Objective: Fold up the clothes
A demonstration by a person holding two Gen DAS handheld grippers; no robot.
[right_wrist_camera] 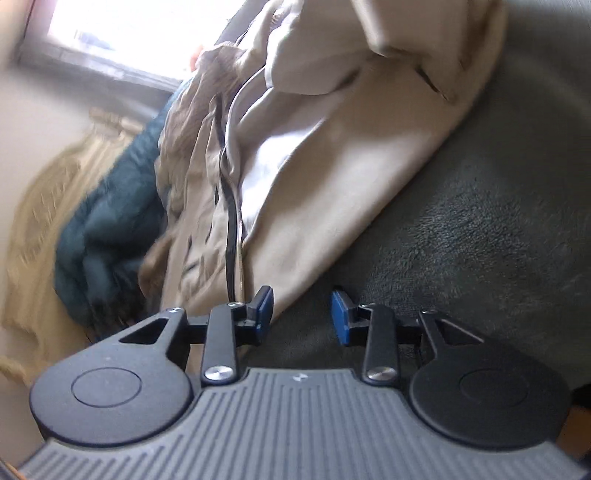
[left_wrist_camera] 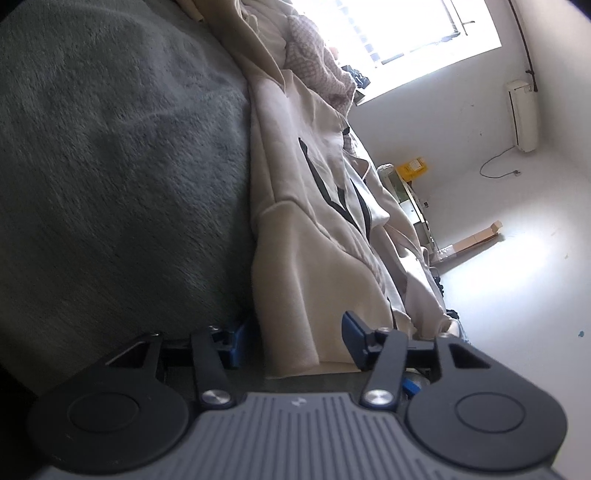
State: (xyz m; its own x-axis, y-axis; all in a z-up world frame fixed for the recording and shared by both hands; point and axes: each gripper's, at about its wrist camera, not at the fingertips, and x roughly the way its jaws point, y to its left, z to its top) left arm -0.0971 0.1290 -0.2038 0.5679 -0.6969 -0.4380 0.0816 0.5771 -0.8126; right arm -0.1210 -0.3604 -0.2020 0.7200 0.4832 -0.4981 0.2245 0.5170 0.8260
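Left wrist view: the beige garment [left_wrist_camera: 314,236] I am folding lies in a long heap on the grey fleece blanket [left_wrist_camera: 110,155], with a black zipper line [left_wrist_camera: 325,188] running down its front. Its near hem reaches back between the blue pads of my left gripper [left_wrist_camera: 295,341]. The jaws stand partly apart, and the cloth sits loose in the gap; the right pad [left_wrist_camera: 351,328] is just beside the fabric's edge, the left pad [left_wrist_camera: 234,343] is half hidden behind the fold, and I cannot see either pressing on it. Beyond the beige piece, a pink patterned cloth [left_wrist_camera: 314,59] lies higher in the heap. Past that is a bright window [left_wrist_camera: 406,29], a white wall with a pale unit [left_wrist_camera: 522,114] mounted on it, a yellow box [left_wrist_camera: 412,168] and a long cardboard piece [left_wrist_camera: 476,236].

In the right wrist view, which is blurred, the same beige garment [right_wrist_camera: 351,147] spreads over the blanket [right_wrist_camera: 480,221]. My right gripper [right_wrist_camera: 303,314] has its jaws narrowly apart with only blanket between them; the left pad [right_wrist_camera: 264,310] is just at the garment's lower edge, the other [right_wrist_camera: 340,317] over bare fleece. A dark teal cloth [right_wrist_camera: 103,229] is bunched beside the garment, with a cream knitted piece [right_wrist_camera: 40,206] further out.
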